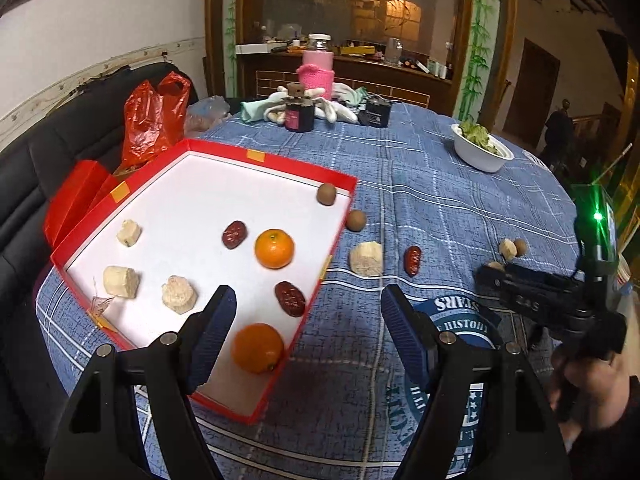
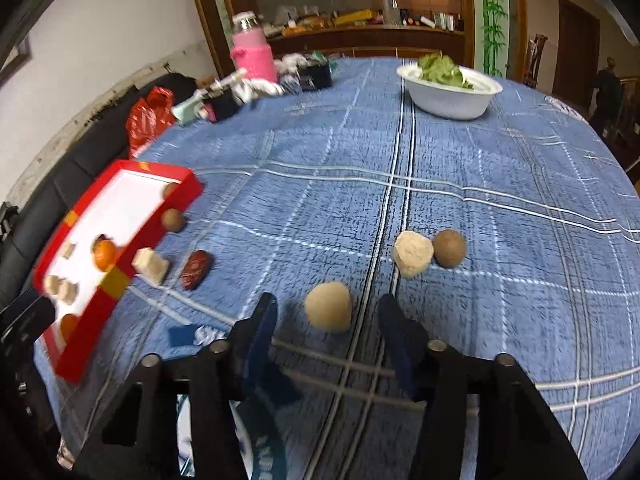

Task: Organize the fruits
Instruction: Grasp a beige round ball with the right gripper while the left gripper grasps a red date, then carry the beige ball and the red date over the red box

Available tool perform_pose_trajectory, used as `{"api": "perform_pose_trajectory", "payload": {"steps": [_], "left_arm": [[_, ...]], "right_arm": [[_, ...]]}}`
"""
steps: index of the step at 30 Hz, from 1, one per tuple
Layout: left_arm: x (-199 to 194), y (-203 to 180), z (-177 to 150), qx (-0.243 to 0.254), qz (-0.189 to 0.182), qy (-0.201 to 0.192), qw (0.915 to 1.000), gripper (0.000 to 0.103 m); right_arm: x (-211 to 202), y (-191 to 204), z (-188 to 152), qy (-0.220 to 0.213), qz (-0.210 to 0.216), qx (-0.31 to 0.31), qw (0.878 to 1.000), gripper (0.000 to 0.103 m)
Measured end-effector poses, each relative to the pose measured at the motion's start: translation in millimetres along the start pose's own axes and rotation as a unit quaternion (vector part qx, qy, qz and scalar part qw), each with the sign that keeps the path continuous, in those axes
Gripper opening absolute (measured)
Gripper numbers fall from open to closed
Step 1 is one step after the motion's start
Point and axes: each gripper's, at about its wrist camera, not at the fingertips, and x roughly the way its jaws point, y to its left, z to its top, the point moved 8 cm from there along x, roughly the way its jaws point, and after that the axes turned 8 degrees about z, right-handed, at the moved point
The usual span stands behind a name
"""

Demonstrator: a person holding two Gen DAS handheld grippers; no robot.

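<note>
A red tray [image 1: 276, 168] with a white floor holds two oranges [image 1: 274, 248], two red dates [image 1: 234, 234], several pale chunks [image 1: 121, 281] and a brown longan [image 1: 326, 193]. My left gripper [image 1: 308, 312] is open and empty above the tray's near corner, close to the nearer orange [image 1: 258, 347]. On the cloth lie a longan [image 1: 355, 220], a pale chunk [image 1: 365, 258] and a date [image 1: 413, 260]. My right gripper [image 2: 326, 320] is open, with a pale chunk [image 2: 329, 306] between its fingertips on the cloth. Another chunk [image 2: 412, 254] and a longan [image 2: 449, 248] lie just beyond.
The round table has a blue plaid cloth [image 2: 480, 168]. A white bowl of greens [image 2: 450, 90] stands at the far right. A pink bottle [image 2: 253, 50], jars and cloths crowd the far edge. A red plastic bag [image 1: 154, 114] sits on a black sofa at left.
</note>
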Motion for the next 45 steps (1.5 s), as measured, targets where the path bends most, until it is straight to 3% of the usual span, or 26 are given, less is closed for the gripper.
{"api": "perform_pose_trajectory", "payload": {"steps": [1,2,6,12,20,24,25,34,45], "left_arm": [[-1,-4,1,0.004,-0.005,-0.001,1.0,0.075],[-2,-10,3,0.01,-0.012,-0.004,0.9999,0.075],[1,-43,10,0.041,-0.054,-0.009,0.9977,0.075],[30,-104,14,0.09,-0.097,0.026,0.9908,0.074],[73,-119,12,0.104,-0.073,0.066,0.9897,0.047],[82,-118,8,0.115,-0.053,0.067,0.9897,0.025],[84,-120,7,0.12,-0.05,0.068,0.9892,0.016],[71,-118,4,0.125,-0.054,0.059,0.989,0.014],[42,-101,-12,0.085,-0.053,0.067,0.9927,0.015]], "right_arm": [[0,1,2,-0.006,-0.006,-0.007,1.0,0.041],[0,0,1,-0.002,-0.007,-0.009,1.0,0.027],[-10,-6,2,-0.017,0.005,0.0,1.0,0.027],[-30,-27,12,-0.064,0.034,0.047,0.996,0.027],[-39,-36,17,-0.082,0.064,0.067,0.992,0.027],[-42,-29,18,-0.085,0.077,0.062,0.991,0.027],[-42,-28,18,-0.085,0.079,0.062,0.991,0.027],[-42,-28,18,-0.088,0.079,0.062,0.991,0.027],[-41,-27,20,-0.094,0.056,0.05,0.993,0.027]]}}
